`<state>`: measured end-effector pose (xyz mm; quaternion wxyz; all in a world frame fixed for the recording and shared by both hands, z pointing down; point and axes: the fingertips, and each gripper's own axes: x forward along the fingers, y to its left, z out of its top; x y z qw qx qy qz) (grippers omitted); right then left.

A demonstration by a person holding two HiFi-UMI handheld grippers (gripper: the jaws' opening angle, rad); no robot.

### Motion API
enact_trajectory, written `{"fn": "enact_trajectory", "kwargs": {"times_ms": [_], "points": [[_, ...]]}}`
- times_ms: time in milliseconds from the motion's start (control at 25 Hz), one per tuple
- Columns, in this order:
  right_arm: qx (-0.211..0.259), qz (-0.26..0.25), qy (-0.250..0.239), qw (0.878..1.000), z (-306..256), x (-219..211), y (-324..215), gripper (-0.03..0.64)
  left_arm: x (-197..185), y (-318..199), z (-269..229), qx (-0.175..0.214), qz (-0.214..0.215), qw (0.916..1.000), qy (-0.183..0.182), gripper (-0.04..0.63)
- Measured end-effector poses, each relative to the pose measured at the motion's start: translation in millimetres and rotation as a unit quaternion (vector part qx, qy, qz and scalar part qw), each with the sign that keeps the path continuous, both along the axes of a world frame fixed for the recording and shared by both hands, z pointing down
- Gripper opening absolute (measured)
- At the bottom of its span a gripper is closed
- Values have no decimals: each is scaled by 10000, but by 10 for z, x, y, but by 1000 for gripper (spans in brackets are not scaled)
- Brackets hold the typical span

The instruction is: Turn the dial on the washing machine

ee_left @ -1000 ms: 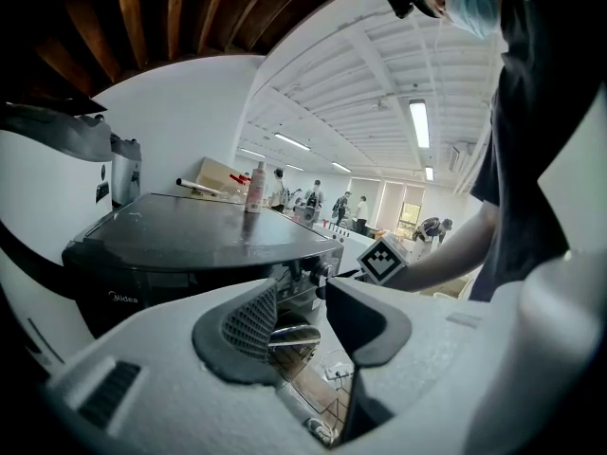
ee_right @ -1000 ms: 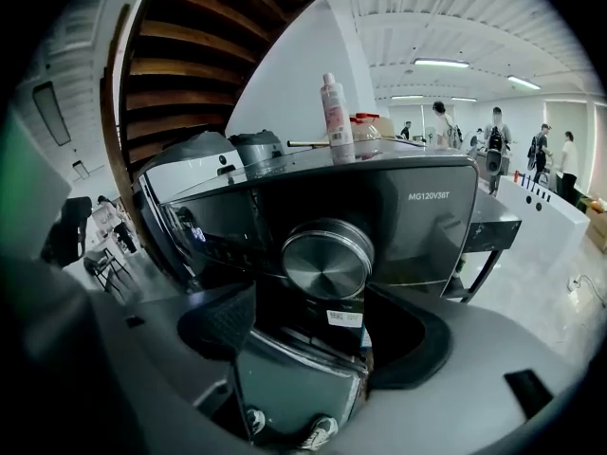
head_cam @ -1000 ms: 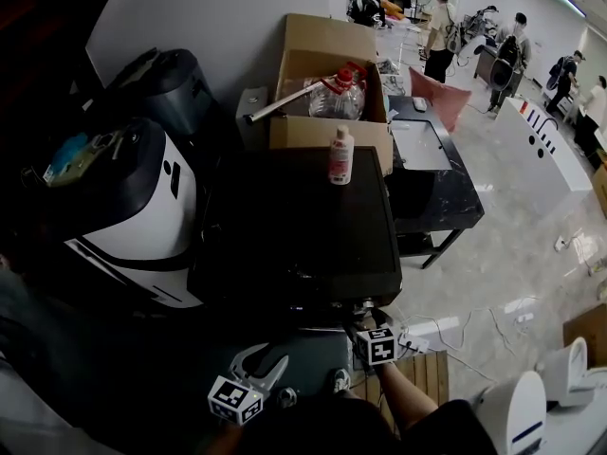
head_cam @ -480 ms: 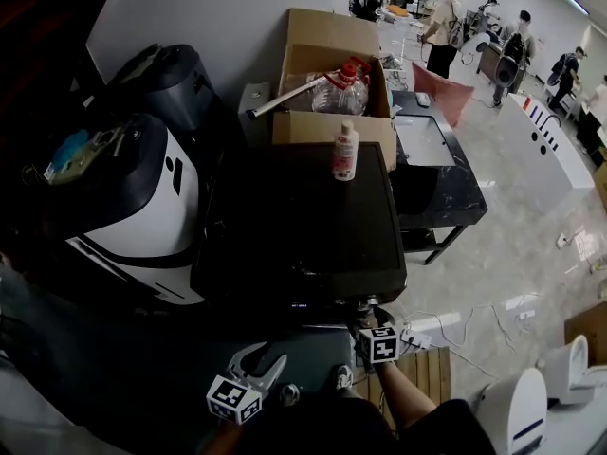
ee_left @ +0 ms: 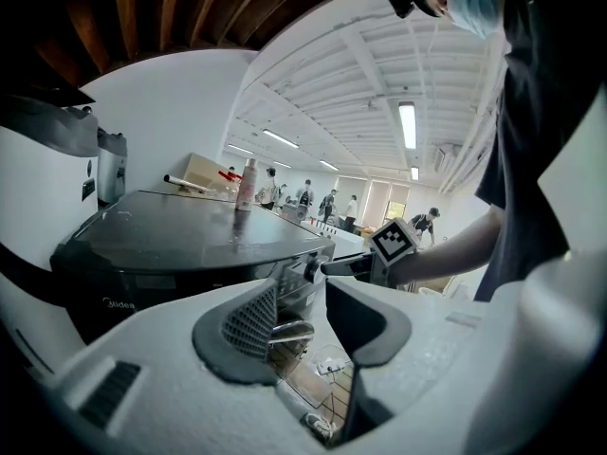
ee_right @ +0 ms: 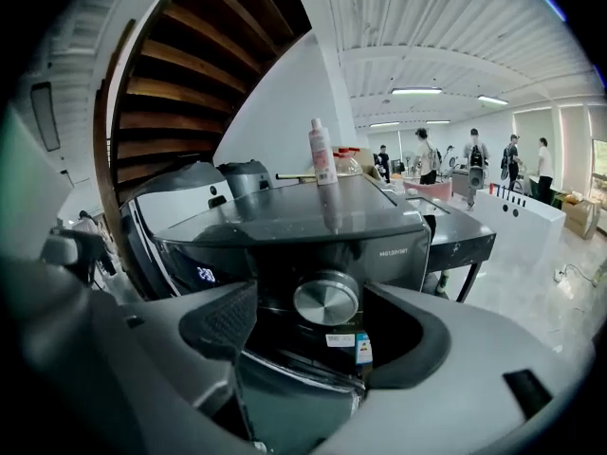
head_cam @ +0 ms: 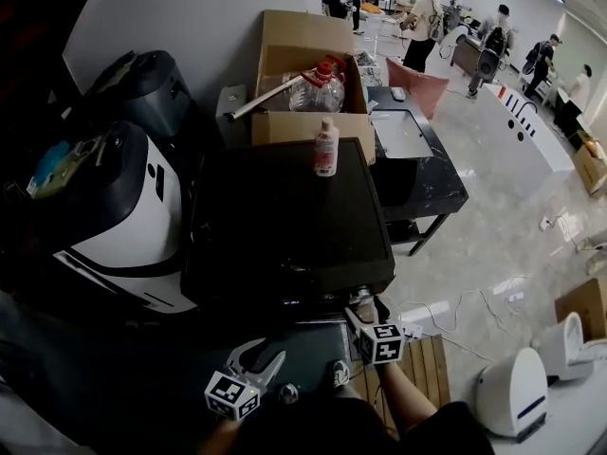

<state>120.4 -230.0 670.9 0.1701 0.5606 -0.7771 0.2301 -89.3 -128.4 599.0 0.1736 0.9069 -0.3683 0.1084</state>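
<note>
The black washing machine (head_cam: 285,226) fills the middle of the head view. Its silver dial (ee_right: 326,298) sits on the front panel, right between the jaws of my right gripper (ee_right: 313,318). Those jaws stand open on either side of the dial, with small gaps showing. From the head view the right gripper (head_cam: 363,309) is pressed up to the machine's front right corner. In the left gripper view the dial (ee_left: 310,269) shows at the tips of the right gripper (ee_left: 349,265). My left gripper (head_cam: 261,356) hangs open and empty, lower and to the left, away from the machine.
A white-and-pink bottle (head_cam: 325,148) stands on the machine's lid at the back. Behind it are cardboard boxes (head_cam: 303,74). A white and black appliance (head_cam: 123,226) is close on the left, a black table (head_cam: 417,159) on the right. A power strip (head_cam: 413,330) lies on the floor.
The head camera has shifted, so the scene slid left and up. The right gripper stays at the dial and the left gripper has barely moved.
</note>
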Motion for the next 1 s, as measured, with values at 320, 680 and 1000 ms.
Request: {"fn": "enact_trajectory", "kwargs": {"times_ms": [320,680,1000], "points": [[343,-6,39,9994,-270,-137,84,328,32,-35,2,29,350,9994,41,153],[159,-345,598,9975,-97,-212,-19,330,46,-75,2,36,445,9990,60,153],[-90,-607,944,9936,66,-148,-49,331,113,-102,-21,46,371,9993,40,153]]}}
